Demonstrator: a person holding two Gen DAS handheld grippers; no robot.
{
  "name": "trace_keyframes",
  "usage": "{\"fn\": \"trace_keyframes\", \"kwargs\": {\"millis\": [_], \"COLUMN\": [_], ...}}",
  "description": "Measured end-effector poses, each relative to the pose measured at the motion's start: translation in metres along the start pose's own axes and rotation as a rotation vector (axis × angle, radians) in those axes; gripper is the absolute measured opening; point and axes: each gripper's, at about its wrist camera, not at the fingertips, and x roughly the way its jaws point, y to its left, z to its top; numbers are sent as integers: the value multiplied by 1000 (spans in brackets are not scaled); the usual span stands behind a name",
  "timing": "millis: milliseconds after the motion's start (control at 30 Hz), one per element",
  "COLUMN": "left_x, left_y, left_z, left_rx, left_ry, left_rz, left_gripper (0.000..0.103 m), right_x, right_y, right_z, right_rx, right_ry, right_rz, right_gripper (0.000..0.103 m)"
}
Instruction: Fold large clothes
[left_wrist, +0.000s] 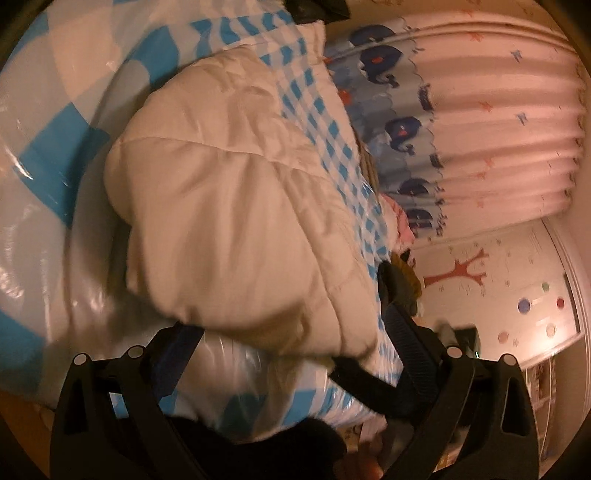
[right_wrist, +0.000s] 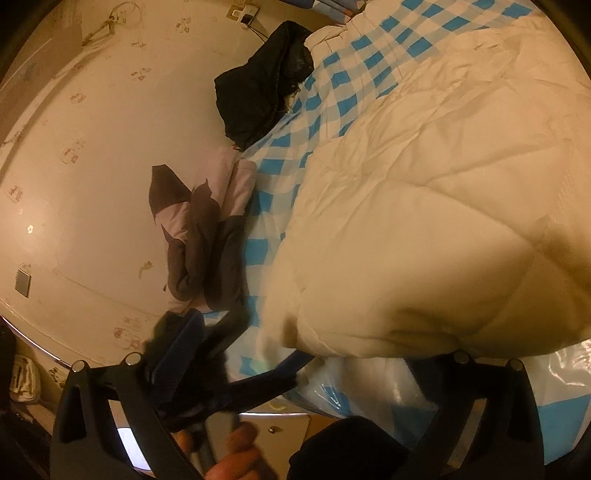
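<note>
Tools flanked a cream quilted jacket (left_wrist: 236, 206) on the bed: the left tool (left_wrist: 291, 314) spread wide with the jacket's hem between its fingers, the right tool (right_wrist: 306, 343) likewise parted at the hem. Checked bedding (right_wrist: 343, 85) lay bare beyond, toward a black garment (right_wrist: 262, 85). The jacket sat puffy and creased.

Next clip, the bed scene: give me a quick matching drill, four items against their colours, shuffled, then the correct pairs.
Items:
1. puffy jacket
2. bed cover
3. heap near the wall socket
4. bundle at the bed edge

Colours:
A. pale pink and brown
B. cream
C. black
D. blue and white checks

Pairs: 1-B, 2-D, 3-C, 4-A
</note>
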Motion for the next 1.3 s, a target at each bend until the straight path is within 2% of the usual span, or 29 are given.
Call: {"fn": "trace_keyframes", "kwargs": {"millis": [133,267,333,467,567,633,700,733,800,833,867,900,1000,1067,1133,1200,1233,1300], "left_x": [8,14,14,10,18,22,23,24,23,21,21,21,18,17,17,18,18,20], "left_y": [3,1,1,-3,-1,3,3,1,-1,-2,-4,-7,-16,-18,-17,-17,-18,-24], "left_z": [4,-3,-7,10,31,39,39,36,35,38,38,38,35,35,37,38,36,37], "left_rx": [-32,-9,-7,-18,-46,-80,-66,-35,-15,-10,6,23,91,102,96,94,105,136], "left_ry": [-29,40,47,-67,-150,-175,-201,-214,-231,-242,-247,-248,-259,-261,-260,-262,-262,-265], "left_rz": [7,-2,-1,42,98,116,132,149,164,167,183,203,243,253,254,248,243,254], "left_gripper": [93,93,93,93,93,93,93,93,91,91,90,90,90,90,90,90,90,81], "right_x": [-5,-13,-17,-16,-12,-13,-29,-37,-62,-69,-74,-73,-58,-47,-28,0,11,20], "right_y": [-2,0,1,2,1,8,24,31,52,57,61,59,34,17,2,-30,-42,-45], "right_z": [-1,3,6,6,0,-7,-15,-18,-16,-9,5,16,55,68,74,71,65,56], "right_rx": [6,16,27,22,-6,-69,-186,-238,-398,-446,-495,-516,-500,-483,-506,-512,-528,-575], "right_ry": [-5,-42,-58,-50,-1,66,72,57,-18,-54,-99,-113,-105,-88,-64,38,61,67], "right_rz": [35,85,109,108,77,-1,-60,-83,-199,-268,-396,-474,-629,-668,-744,-820,-846,-890], "right_gripper": [97,97,97,97,97,97,97,97,97,97,97,97,97,97,97,98,98,98]}}
